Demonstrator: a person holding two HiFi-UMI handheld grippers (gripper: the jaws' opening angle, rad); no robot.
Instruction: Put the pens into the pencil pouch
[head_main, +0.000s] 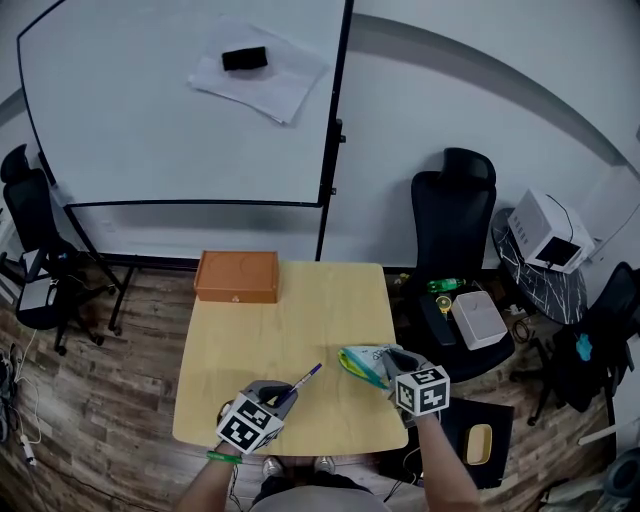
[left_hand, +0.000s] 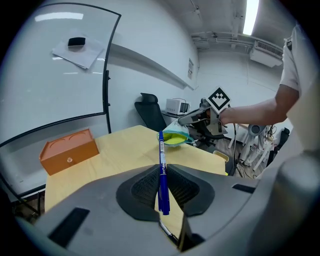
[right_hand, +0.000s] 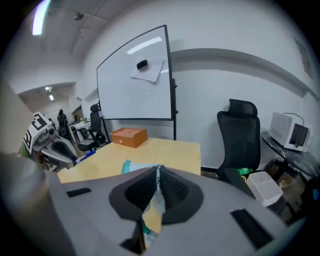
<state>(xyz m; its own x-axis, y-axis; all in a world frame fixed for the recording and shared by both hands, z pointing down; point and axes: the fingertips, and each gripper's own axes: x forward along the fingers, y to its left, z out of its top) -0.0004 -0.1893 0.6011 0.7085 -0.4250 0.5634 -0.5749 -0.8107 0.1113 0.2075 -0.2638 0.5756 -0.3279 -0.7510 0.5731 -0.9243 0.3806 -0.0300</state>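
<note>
My left gripper (head_main: 285, 393) is shut on a blue pen (head_main: 303, 380) whose tip points toward the pouch; in the left gripper view the pen (left_hand: 162, 165) stands up between the closed jaws. The teal pencil pouch (head_main: 364, 364) with a yellow-green lining lies at the table's front right, its mouth open toward the pen (left_hand: 175, 136). My right gripper (head_main: 396, 362) is shut on the pouch's edge; in the right gripper view the fabric (right_hand: 156, 200) is pinched between the jaws. Both grippers hang just over the wooden table (head_main: 290, 330), a short gap apart.
An orange box (head_main: 237, 276) sits at the table's back left corner. A whiteboard (head_main: 180, 100) stands behind the table. A black office chair (head_main: 452, 215) is at the right, with a white appliance (head_main: 545, 230) on a side table beyond it.
</note>
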